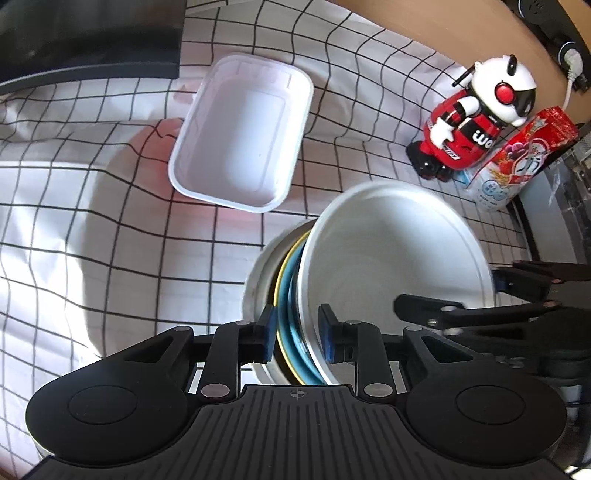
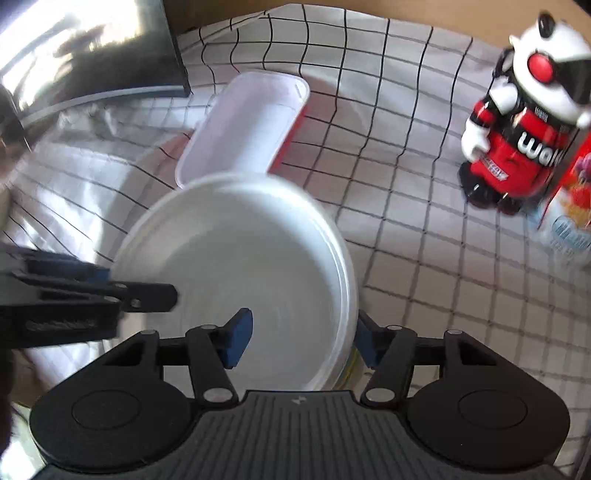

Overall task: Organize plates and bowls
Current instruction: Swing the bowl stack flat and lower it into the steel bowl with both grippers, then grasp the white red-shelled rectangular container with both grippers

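Note:
A stack of round dishes is held above the checked cloth: a white bowl (image 1: 388, 258) on top, a blue plate with a yellow rim (image 1: 291, 302) under it, and a white dish (image 1: 258, 280) at the bottom. My left gripper (image 1: 297, 332) is shut on the stack's near rim. My right gripper (image 2: 303, 338) straddles the stack's right rim (image 2: 343, 295), with one pad inside the white bowl (image 2: 236, 266) and one outside; the pads look slightly apart from it. Each gripper shows in the other's view: the right gripper (image 1: 480, 299) and the left gripper (image 2: 110, 288).
A white rectangular tray (image 1: 240, 133) lies on the checked cloth (image 1: 110, 221) beyond the stack; it also shows in the right wrist view (image 2: 247, 122). A red and white toy robot (image 1: 476, 110) and a snack packet (image 1: 517, 162) stand at the right. A dark box (image 1: 88, 33) sits at the far left.

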Motion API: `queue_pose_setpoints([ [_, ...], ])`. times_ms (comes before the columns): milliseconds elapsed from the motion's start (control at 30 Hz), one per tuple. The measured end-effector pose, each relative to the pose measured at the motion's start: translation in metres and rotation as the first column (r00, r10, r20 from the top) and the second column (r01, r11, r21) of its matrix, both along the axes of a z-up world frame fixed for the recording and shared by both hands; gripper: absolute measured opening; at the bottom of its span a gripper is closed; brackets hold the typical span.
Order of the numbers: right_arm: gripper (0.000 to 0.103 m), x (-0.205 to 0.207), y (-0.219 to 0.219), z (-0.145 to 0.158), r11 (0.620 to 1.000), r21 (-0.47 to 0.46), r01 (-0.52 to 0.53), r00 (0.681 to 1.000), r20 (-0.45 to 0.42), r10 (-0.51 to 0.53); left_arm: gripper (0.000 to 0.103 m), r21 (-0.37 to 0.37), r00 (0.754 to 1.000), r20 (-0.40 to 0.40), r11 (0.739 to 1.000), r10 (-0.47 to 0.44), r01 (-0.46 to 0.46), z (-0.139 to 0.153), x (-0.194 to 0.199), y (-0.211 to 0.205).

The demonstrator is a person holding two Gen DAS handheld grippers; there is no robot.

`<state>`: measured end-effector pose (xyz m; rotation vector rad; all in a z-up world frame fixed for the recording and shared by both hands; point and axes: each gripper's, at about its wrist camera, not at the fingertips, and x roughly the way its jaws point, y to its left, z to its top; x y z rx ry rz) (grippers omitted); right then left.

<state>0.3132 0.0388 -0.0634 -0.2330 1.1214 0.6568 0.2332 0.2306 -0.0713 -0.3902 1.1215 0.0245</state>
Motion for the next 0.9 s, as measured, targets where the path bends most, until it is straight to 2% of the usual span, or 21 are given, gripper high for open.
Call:
queue_pose_setpoints([
  [100,0.06,-0.001,-0.005,0.007,0.999,0.043,-0.017,1.0,-0.012,0.017,0.026,-0.013,1.0,0.003,1.0,-0.002,0.002,0.0,0.002,0.004],
  [133,0.06,-0.002,-0.006,0.008,0.999,0.045,-0.026,1.0,-0.009,0.027,0.022,-0.023,1.0,0.003,1.0,0.002,-0.002,0.001,0.002,0.006],
  [200,0.06,-0.002,-0.008,0.008,0.999,0.036,-0.029,1.0,-0.002,0.029,0.02,-0.071,1.0,0.008,0.997,0.008,-0.007,0.004,0.001,0.012],
  [367,0.062,0.009,-0.017,0.022,0.999,0.035,0.026,0.999,0.044,-0.028,0.02,-0.079,0.992,0.121,0.996,0.042,-0.033,0.036,-0.006,0.033],
  [467,0.074,0.022,-0.015,0.041,0.997,0.036,0.063,0.994,0.09,-0.066,0.021,-0.016,0.976,0.203,0.997,0.076,-0.074,0.054,0.0,0.05],
  [600,0.088,0.042,0.0,0.064,0.996,0.031,0.079,0.987,0.138,-0.083,0.021,0.102,0.974,0.219,0.991,0.06,-0.084,0.056,0.029,0.065],
  [733,0.088,0.068,0.025,0.077,0.998,0.055,0.04,0.991,0.123,-0.046,0.021,0.223,0.98,0.186,0.969,0.066,-0.108,0.035,0.067,0.077],
  [800,0.088,0.085,0.042,0.07,0.999,0.05,0.011,0.996,0.082,-0.015,0.021,0.241,0.981,0.181,0.964,0.073,-0.116,0.021,0.082,0.085],
  [867,0.085,0.104,0.061,0.056,0.999,0.035,0.034,0.999,0.036,-0.036,0.021,0.241,0.984,0.156,0.963,0.086,-0.122,0.005,0.095,0.094],
  [900,0.08,0.114,0.072,0.047,0.999,0.028,0.045,0.999,0.004,-0.045,0.021,0.238,0.985,0.151,0.964,0.084,-0.118,-0.001,0.1,0.096],
])
